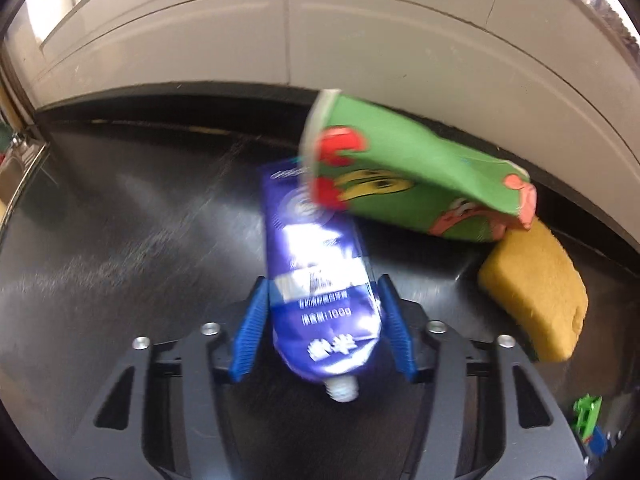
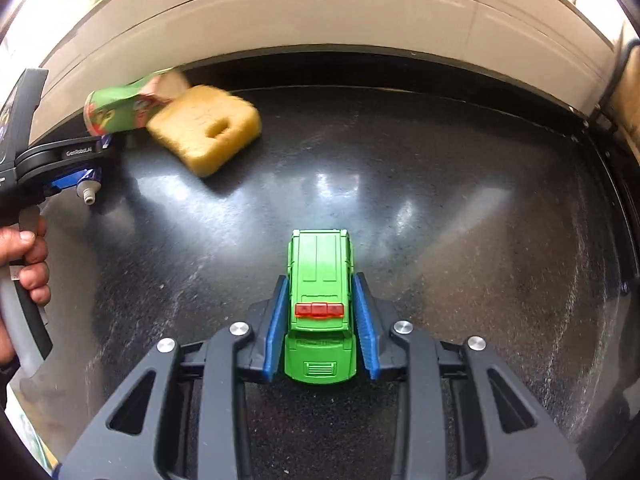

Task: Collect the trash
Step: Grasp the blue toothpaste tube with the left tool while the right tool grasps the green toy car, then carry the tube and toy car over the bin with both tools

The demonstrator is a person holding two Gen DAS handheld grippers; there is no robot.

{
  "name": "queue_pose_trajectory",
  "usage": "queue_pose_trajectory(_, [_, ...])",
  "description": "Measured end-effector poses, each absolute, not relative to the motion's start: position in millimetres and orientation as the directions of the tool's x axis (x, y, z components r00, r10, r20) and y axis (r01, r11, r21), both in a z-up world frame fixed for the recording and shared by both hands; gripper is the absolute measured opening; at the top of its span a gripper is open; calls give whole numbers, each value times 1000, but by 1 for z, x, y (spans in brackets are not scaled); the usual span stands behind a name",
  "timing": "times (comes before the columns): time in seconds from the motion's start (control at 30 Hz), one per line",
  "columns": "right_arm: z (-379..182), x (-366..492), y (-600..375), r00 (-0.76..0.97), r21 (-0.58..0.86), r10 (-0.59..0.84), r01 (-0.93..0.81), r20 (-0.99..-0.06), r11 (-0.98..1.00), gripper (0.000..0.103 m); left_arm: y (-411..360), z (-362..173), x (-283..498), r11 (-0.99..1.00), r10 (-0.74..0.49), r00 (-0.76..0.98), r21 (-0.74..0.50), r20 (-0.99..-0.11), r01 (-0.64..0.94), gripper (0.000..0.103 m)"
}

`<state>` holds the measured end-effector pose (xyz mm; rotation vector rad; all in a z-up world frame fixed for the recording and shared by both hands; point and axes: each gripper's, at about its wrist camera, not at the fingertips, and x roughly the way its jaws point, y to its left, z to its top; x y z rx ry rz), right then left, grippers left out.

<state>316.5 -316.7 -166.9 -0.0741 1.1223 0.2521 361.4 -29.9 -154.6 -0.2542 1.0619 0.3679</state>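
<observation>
Left gripper pinches a blue tube between its 2 pads, cap end toward the camera. Right gripper clamps a green toy car on the black counter. Beyond lie a green wrapper and a yellow sponge, touching.

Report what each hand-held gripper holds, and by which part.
Left hand-held gripper: the blue tube, clamped across its lower body above the capless nozzle. Right hand-held gripper: the green toy car, by its two sides.
</observation>
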Motion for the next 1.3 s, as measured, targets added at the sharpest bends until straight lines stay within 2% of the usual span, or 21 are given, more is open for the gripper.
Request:
queue_pose_trajectory(0.23, [-133,292,-326,421,120,252,-316,-871,941,32,-41,-129,288,947,166,449,16,-878,-320,50])
queue_pose_trajectory(0.47, [-100,250,-314,432,104,282,-392,-856,914,32,-62,-110,202,971,179,462,82,-868,-223,50])
queue_pose_trajectory(0.63, [-87,223,-303,430,137,300,-371,-852,919,32,-63,-99,169,978,186,474,117,-860,-172,50])
queue_pose_trajectory(0.9, [-71,202,-265,436,146,331,-405,-837,902,32,-21,-76,122,970,209,500,114,-841,-213,50])
queue_pose_trajectory(1.3, [-46,153,-174,401,140,417,-562,-816,815,32,43,-48,58,940,273,529,106,-804,-324,50])
